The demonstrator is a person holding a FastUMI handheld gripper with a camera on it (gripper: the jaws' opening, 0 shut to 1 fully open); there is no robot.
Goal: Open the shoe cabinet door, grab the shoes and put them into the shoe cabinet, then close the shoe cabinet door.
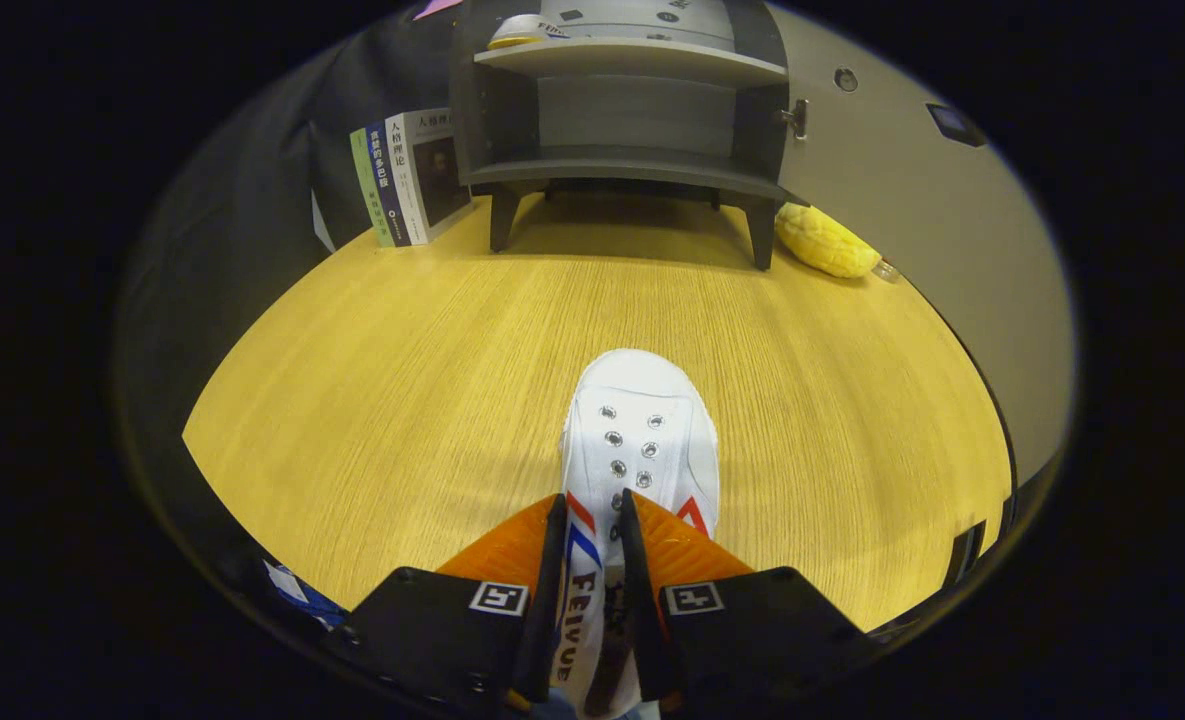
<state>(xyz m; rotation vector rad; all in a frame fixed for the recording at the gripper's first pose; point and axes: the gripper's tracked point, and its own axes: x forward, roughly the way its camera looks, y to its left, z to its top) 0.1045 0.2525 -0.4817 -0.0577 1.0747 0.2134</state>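
Gripper (589,520) fingers clamp the white shoe's (638,425) side wall, seemingly lifted above the table (402,380)

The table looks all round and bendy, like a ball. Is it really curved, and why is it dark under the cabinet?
In the gripper view the fisheye lens bends things, so the wooden table bulges. The open shoe cabinet casts a soft shadow beneath itself. The white shoe is bright and sharp, with the gripper shut on its side wall.
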